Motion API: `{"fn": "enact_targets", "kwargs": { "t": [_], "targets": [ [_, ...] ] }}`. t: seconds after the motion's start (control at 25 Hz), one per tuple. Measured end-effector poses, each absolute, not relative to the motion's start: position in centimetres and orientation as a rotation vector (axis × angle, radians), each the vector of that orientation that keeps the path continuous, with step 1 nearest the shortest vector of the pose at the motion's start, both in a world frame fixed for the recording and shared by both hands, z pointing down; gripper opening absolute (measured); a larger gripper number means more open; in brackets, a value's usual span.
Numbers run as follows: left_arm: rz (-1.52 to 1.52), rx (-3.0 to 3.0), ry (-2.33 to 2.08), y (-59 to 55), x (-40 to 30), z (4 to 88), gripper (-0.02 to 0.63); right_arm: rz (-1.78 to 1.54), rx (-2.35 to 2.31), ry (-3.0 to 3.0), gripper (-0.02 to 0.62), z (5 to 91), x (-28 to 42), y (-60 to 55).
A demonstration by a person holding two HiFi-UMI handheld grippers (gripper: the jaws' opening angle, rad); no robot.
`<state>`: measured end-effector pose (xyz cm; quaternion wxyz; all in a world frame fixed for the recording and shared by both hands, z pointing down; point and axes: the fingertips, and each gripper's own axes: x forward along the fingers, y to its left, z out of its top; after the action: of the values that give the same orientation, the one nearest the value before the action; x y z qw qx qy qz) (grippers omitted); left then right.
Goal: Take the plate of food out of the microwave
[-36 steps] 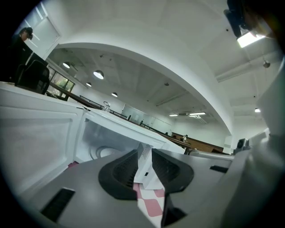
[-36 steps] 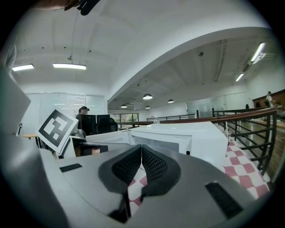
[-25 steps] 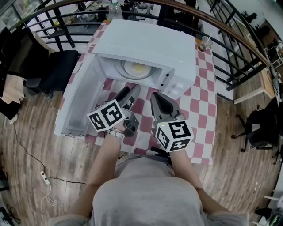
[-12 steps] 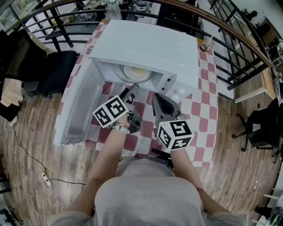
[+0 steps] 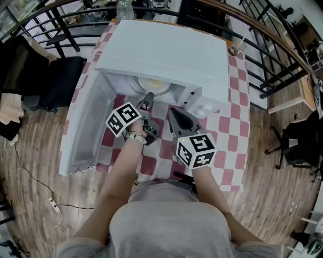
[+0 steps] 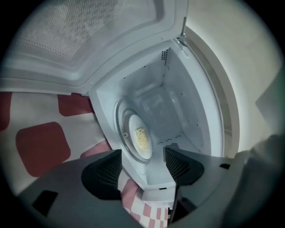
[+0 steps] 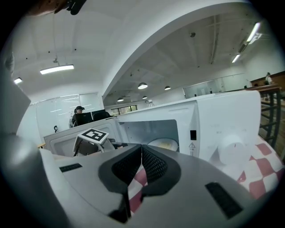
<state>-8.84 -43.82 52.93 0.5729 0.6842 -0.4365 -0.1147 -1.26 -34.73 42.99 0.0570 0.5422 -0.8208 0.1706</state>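
The white microwave (image 5: 166, 55) stands on the checkered table with its door (image 5: 86, 126) swung open to the left. Inside, a white plate (image 6: 140, 138) with yellow food lies on the glass turntable (image 6: 122, 133); the plate (image 5: 153, 84) also shows from above and in the right gripper view (image 7: 164, 144). My left gripper (image 5: 146, 98) is at the mouth of the oven, just short of the plate. Its jaws are opening and nothing is between them (image 6: 142, 162). My right gripper (image 5: 174, 113) hangs in front of the control panel, shut and empty (image 7: 141, 156).
The red-and-white cloth (image 5: 227, 121) covers the table. A cup with a straw (image 5: 233, 49) stands at the back right corner and a bottle (image 5: 122, 9) behind the microwave. A black chair (image 5: 60, 80) is to the left, and railings curve round the far side.
My left gripper has moved forward from the table's front up to the microwave's opening. The right gripper has edged forward a little and stays shut.
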Motion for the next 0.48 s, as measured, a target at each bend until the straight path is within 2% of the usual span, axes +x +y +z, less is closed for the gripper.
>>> {"fn": "enact_targets", "kwargs": {
  "t": [0.48],
  "targets": [
    [-0.266, 1.369, -1.081, -46.0, -9.0, 57.4, 0.299, 0.576, 1.601, -2.470, 0.028, 45.1, -1.4, -35.7]
  ]
}}
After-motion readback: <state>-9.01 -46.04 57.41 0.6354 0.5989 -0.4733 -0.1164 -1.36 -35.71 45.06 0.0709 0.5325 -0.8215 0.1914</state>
